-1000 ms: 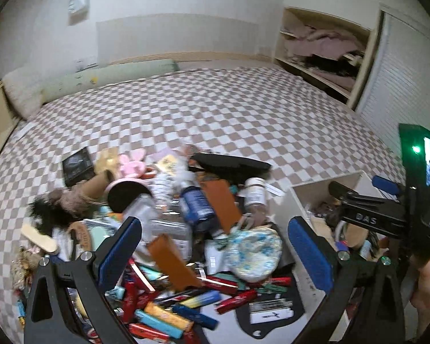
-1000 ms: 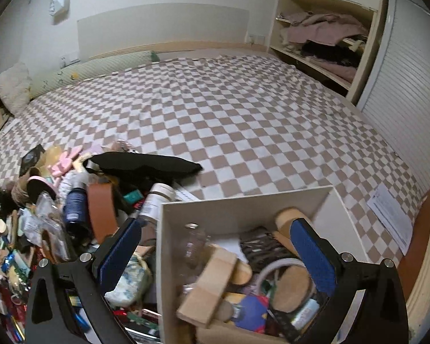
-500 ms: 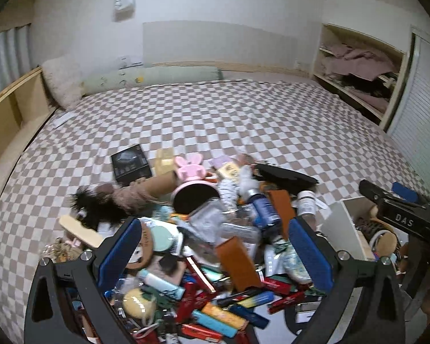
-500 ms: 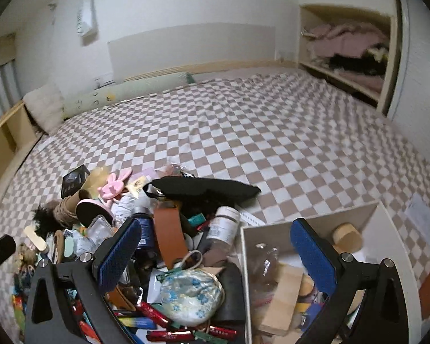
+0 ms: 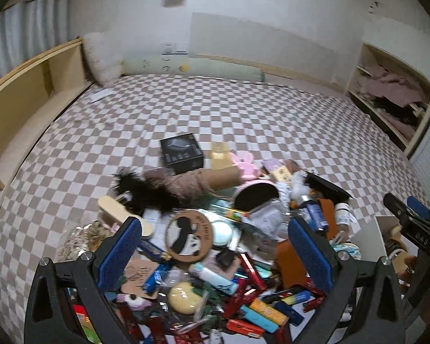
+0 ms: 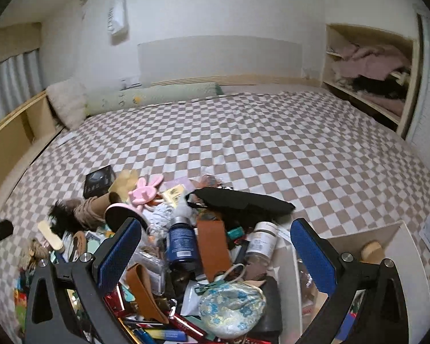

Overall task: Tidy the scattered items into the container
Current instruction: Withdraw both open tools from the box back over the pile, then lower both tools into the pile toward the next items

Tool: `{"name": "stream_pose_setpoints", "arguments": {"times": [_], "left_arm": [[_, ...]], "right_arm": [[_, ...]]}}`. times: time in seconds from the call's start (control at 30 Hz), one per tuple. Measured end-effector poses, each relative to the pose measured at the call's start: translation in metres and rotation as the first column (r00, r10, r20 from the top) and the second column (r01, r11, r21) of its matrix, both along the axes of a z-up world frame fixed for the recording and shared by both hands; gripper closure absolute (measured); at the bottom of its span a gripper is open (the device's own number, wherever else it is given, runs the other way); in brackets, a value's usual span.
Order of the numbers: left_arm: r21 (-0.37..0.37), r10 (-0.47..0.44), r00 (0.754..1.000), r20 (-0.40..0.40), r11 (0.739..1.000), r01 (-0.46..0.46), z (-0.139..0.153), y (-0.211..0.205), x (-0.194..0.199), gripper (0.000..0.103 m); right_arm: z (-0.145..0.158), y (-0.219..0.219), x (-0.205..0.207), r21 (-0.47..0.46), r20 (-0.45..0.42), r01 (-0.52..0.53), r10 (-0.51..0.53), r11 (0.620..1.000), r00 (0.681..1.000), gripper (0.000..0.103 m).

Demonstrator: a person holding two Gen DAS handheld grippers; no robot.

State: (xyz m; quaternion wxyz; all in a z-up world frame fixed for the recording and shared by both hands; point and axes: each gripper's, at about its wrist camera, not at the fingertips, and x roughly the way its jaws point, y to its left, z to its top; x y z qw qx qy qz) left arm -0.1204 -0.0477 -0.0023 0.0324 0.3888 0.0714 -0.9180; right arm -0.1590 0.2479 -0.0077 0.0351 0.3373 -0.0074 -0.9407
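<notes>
Left tongs [image 5: 215, 253] apart, empty, above the pile [image 5: 215, 258]; panda disc [image 5: 189, 236] between the pads. Right tongs [image 6: 215, 253] apart, empty, above blue bottle [image 6: 181, 242] and brown strap [image 6: 213, 246]. White box [image 6: 407, 243] at right edge of pile, on checkered bed [image 6: 272, 143], partly filled.

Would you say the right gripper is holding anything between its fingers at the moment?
No, the right gripper is open and empty above the pile.
</notes>
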Motion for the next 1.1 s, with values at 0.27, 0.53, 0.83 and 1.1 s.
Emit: {"name": "stream_pose_setpoints", "arguments": {"times": [0.27,0.53,0.83,1.1], "left_arm": [[-0.079,0.078,0.996,0.033,0.994,-0.075,-0.016,-0.037,-0.002,0.0],[-0.107,0.112,0.988,0.108,0.989,-0.101,-0.043,-0.05,-0.01,0.0],[-0.093,0.108,0.978,0.176,0.991,-0.093,-0.066,-0.047,-0.024,0.0],[-0.091,0.076,0.97,0.231,0.994,-0.056,-0.079,-0.025,-0.038,0.0]], "right_arm": [[0.002,-0.026,0.0,0.047,-0.004,-0.038,0.038,0.998,0.999,0.0],[-0.026,-0.019,-0.017,0.036,0.162,0.042,-0.047,0.998,0.986,0.0],[-0.046,-0.025,-0.016,0.03,0.162,-0.062,0.057,0.998,0.985,0.0],[-0.051,-0.046,-0.02,0.064,0.2,-0.117,0.102,0.991,0.975,0.0]]}}
